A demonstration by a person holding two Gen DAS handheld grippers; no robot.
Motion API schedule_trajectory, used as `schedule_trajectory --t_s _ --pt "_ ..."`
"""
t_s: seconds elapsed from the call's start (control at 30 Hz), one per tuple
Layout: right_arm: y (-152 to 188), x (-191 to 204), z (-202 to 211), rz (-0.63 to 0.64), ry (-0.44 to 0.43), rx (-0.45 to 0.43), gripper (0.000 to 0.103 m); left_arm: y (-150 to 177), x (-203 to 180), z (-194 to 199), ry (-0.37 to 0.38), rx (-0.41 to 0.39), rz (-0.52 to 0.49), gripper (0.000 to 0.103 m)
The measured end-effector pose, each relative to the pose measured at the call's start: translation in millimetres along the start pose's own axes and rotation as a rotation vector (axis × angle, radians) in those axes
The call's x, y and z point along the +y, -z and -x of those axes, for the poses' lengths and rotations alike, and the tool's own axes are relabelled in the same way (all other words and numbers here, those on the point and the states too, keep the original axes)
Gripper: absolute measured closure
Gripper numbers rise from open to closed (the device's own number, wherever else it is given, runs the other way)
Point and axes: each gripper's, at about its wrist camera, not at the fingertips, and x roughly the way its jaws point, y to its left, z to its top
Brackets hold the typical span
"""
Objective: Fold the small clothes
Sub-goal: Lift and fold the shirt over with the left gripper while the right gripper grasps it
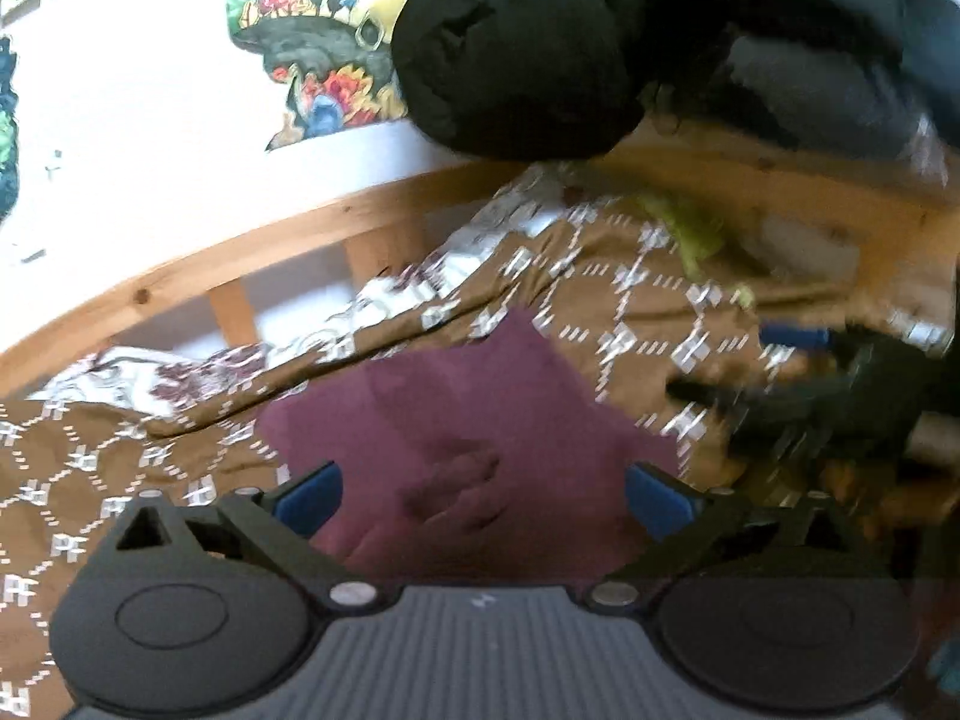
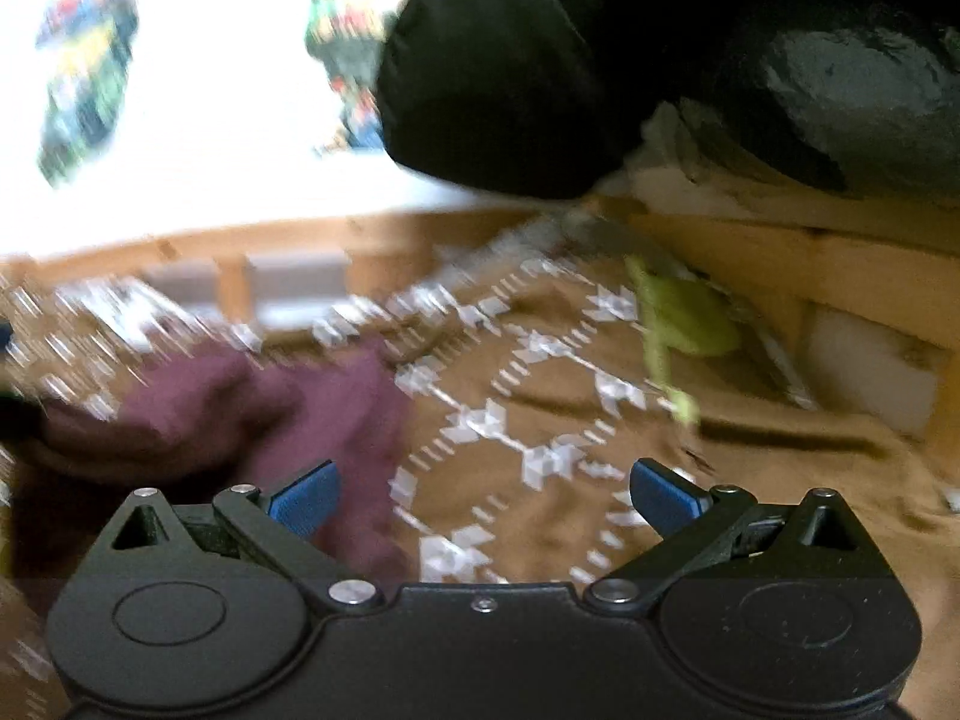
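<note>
A small maroon garment (image 1: 456, 420) lies on a brown patterned bedspread (image 1: 630, 276). In the left wrist view my left gripper (image 1: 483, 498) is open above its near part, blue pads (image 1: 309, 495) spread wide and gripping nothing. The other gripper (image 1: 840, 372) shows blurred at the right of that view. In the right wrist view the maroon garment (image 2: 252, 414) sits bunched at the left. My right gripper (image 2: 483, 495) is open over the bedspread (image 2: 540, 420) just right of it, with only its left pad (image 2: 306, 495) over the cloth's edge.
A wooden bed rail (image 1: 252, 240) runs behind the bedspread, with a white wall and a colourful picture (image 1: 318, 54) beyond. A black bundle (image 1: 516, 54) hangs over the far corner. A lime green item (image 2: 684, 318) lies at the back right near wooden boards (image 2: 840, 276).
</note>
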Motion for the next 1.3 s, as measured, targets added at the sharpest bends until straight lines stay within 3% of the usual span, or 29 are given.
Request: schedule_trajectory --t_s 0.1,0.23,0.37,0.53,0.67,0.73,0.83,0.9,1.0,1.03,1.1,1.13,1.2,1.3 --pt "-12.2 -4.5 -3.4 -0.108 -0.206 -0.021 0.0 10.5 4.3 -8.1 -0.036 0.05 -0.028 0.001" --pt "-25.8 1.8 -15.3 -0.176 -0.409 0.006 0.0 21.2 13.8 -19.8 -0.048 0.082 -0.046 0.001" --pt "-40.1 23.5 -45.0 -0.181 -0.506 0.115 0.0 29.1 21.0 -34.5 -0.056 0.116 -0.07 0.001" --pt "-47.7 50.0 -97.4 -0.215 -0.53 0.281 0.001 39.7 31.1 -47.4 -0.043 0.154 -0.069 0.001" --pt "-47.9 56.2 -124.1 -0.329 -0.544 0.342 0.001 44.5 34.7 -50.2 -0.009 0.153 -0.071 0.001" --pt "-48.2 61.6 -136.5 -0.351 -0.526 0.377 0.001 45.5 36.2 -48.8 0.025 0.139 -0.078 0.005" --pt "-48.4 66.4 -147.8 -0.376 -0.506 0.396 0.006 45.9 40.0 -48.3 0.055 0.127 -0.072 0.027" --pt "-48.9 67.2 -152.3 -0.387 -0.485 0.397 0.016 46.4 41.7 -48.2 0.05 0.127 -0.059 0.053" --pt "-48.9 69.1 -160.2 -0.388 -0.453 0.397 0.027 46.1 47.4 -48.0 0.034 0.125 -0.032 0.077" --pt "-48.3 70.4 -163.5 -0.388 -0.438 0.409 0.035 45.5 49.7 -47.5 0.034 0.122 -0.023 0.08" --pt "-46.1 70.6 -168.4 -0.407 -0.428 0.432 0.07 44.8 52.3 -44.6 0.037 0.11 -0.011 0.085" --pt "-45.7 71.0 -170.7 -0.42 -0.426 0.441 0.078 44.0 52.8 -43.2 0.04 0.104 -0.008 0.085" --pt "-47.8 70.1 -170.0 -0.43 -0.414 0.433 0.087 42.7 47.7 -35.8 0.049 0.085 -0.01 0.086" --pt "-58.8 68.8 -158.0 -0.381 -0.426 0.358 0.089 38.1 41.7 -30.4 0.062 0.053 -0.034 0.086"
